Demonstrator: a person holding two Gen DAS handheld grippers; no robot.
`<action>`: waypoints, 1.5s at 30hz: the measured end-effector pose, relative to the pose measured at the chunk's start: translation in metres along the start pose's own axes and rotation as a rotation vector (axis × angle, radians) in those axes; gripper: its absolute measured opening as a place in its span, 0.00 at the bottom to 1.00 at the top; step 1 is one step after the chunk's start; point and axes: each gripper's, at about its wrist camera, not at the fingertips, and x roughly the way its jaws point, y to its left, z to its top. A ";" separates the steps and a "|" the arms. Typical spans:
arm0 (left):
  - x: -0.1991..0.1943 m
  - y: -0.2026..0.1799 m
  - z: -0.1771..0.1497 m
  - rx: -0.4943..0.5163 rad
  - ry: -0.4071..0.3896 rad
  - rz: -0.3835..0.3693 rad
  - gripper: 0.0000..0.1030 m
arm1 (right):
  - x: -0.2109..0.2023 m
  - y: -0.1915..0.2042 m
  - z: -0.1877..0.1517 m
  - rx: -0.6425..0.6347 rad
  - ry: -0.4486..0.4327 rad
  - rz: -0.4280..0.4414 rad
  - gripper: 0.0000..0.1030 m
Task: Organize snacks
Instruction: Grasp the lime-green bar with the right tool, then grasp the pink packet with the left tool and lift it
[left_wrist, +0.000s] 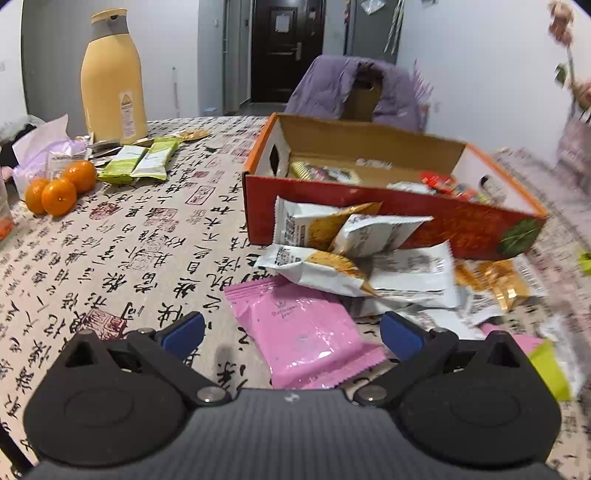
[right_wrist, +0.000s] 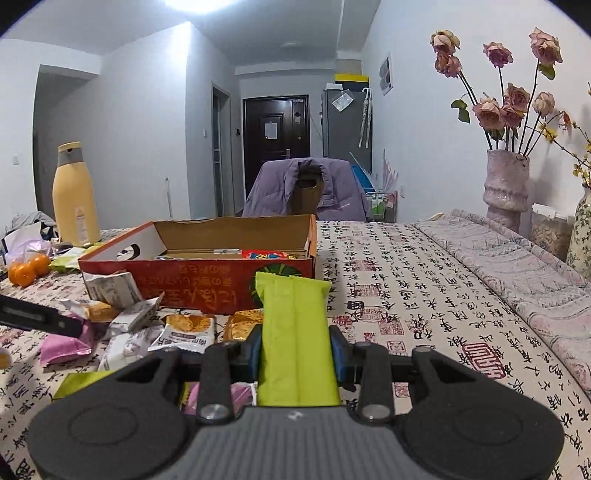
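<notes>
Pointing lengthwise away toward the red box (right_wrist: 207, 280), a smooth lime-green snack packet (right_wrist: 295, 332) sits clamped in the right gripper (right_wrist: 297, 349). Left gripper (left_wrist: 291, 332) hangs wide apart over a pink packet (left_wrist: 303, 332).

A tall yellow bottle (left_wrist: 112, 79) with a grey collar stands at ten o'clock on the calligraphy-print tablecloth (left_wrist: 122, 254), three mandarins (left_wrist: 59, 188) just below it. At twelve, a purple jacket (right_wrist: 306, 190) drapes a chair; at two, wilted pink roses (right_wrist: 509, 103) fill a mottled vase (right_wrist: 504, 188).
</notes>
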 end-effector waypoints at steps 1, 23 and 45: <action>0.004 -0.002 0.001 0.002 0.009 0.010 1.00 | 0.000 0.000 0.000 0.002 0.001 0.001 0.33; 0.017 -0.002 -0.004 0.003 0.025 0.050 0.61 | -0.004 0.006 -0.006 0.015 0.009 0.024 0.34; -0.070 0.027 -0.017 -0.011 -0.153 -0.130 0.61 | -0.019 0.016 0.003 -0.002 -0.030 0.031 0.34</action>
